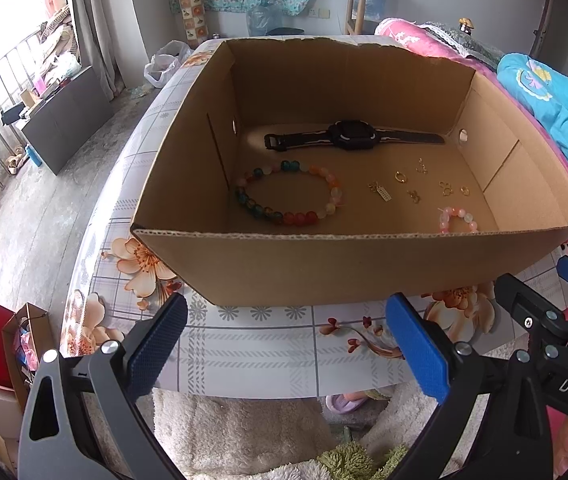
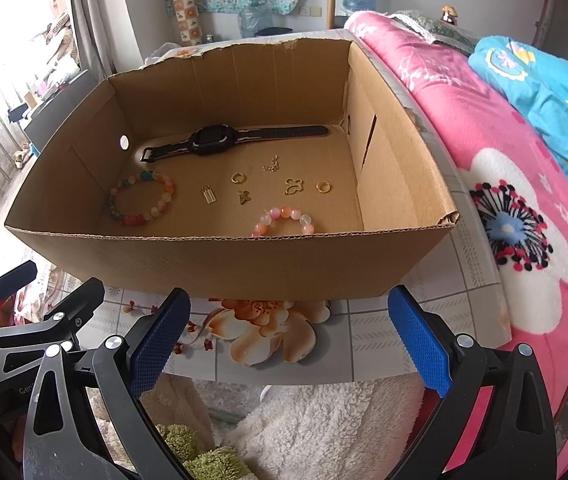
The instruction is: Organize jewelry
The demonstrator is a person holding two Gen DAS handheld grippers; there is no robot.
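A worktop [image 1: 243, 344] covered in a flower-printed cloth is seen carrying an open cardboard box [image 1: 324, 264], with a pink blanket [image 2: 484, 168] at 3 o'clock and a window at 9 o'clock. Inside the box, a black watch [image 2: 211, 141] is laid near the far wall at 12 o'clock, a multicoloured bead bracelet [image 1: 288, 194] at 9 o'clock, small gold pieces [image 2: 243, 196] mid-floor. A pink bead bracelet [image 2: 284, 220] is partly cut off by the near wall. The gold pieces are too small to identify fully. The left gripper [image 1: 284, 344] and right gripper [image 2: 288, 344] are held before the box, fingers spread wide, nothing gripped.
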